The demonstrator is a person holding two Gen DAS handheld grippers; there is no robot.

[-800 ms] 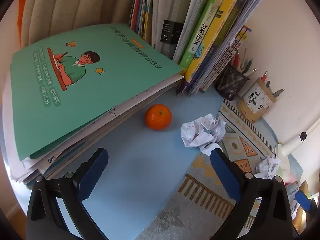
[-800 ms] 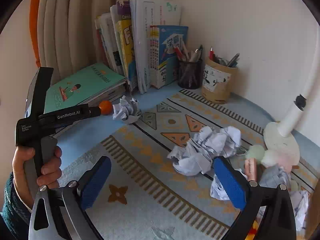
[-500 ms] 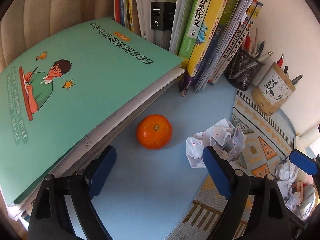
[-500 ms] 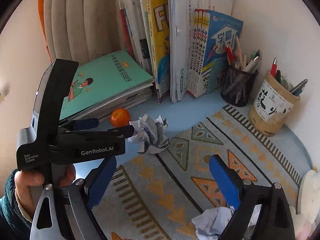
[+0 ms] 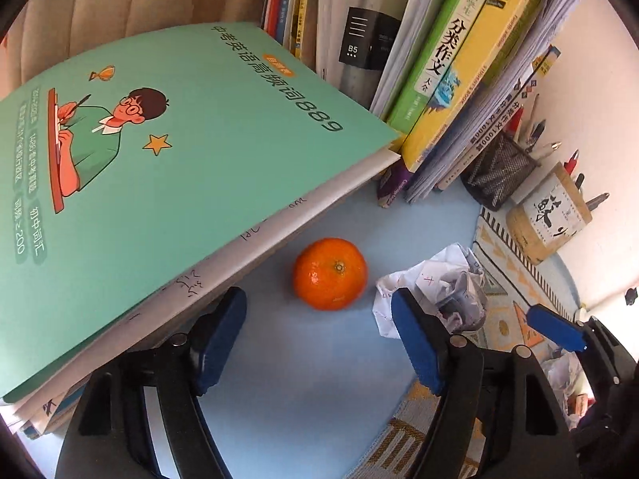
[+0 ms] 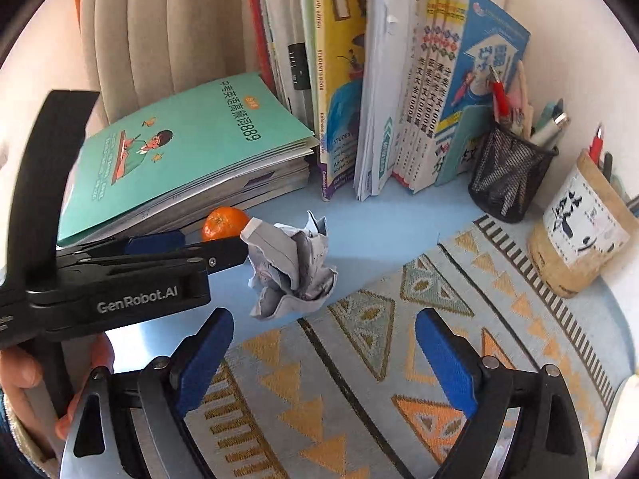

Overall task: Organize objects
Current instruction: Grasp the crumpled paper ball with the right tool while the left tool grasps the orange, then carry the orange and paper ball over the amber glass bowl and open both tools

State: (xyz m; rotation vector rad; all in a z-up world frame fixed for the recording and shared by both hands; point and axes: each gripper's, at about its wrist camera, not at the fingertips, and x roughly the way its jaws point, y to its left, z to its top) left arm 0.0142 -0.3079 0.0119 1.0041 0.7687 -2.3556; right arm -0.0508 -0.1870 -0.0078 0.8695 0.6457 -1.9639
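An orange [image 5: 330,273] lies on the light blue desk beside a stack of books. My left gripper [image 5: 317,298] is open, and the fruit sits right at the mouth of its blue pads without touching them. A crumpled paper ball [image 5: 443,291] rests just right of the orange. In the right wrist view the paper ball [image 6: 291,267] lies ahead of my open right gripper [image 6: 324,319], which hovers over the patterned mat with nothing between its pads. There the left gripper [image 6: 199,245] reaches in from the left and partly hides the orange [image 6: 223,221].
A green workbook [image 5: 159,167] tops the flat stack overhanging the orange. Upright books [image 6: 359,99] line the wall. A mesh pen cup [image 6: 507,171] and a paper-wrapped pen pot [image 6: 579,227] stand at the right. A patterned mat [image 6: 399,359] covers the near desk. A hand [image 6: 24,375] holds the left gripper.
My left gripper has closed in on the orange. The right gripper has swung left and forward, from the paper pile by the lamp to the paper ball near the orange.
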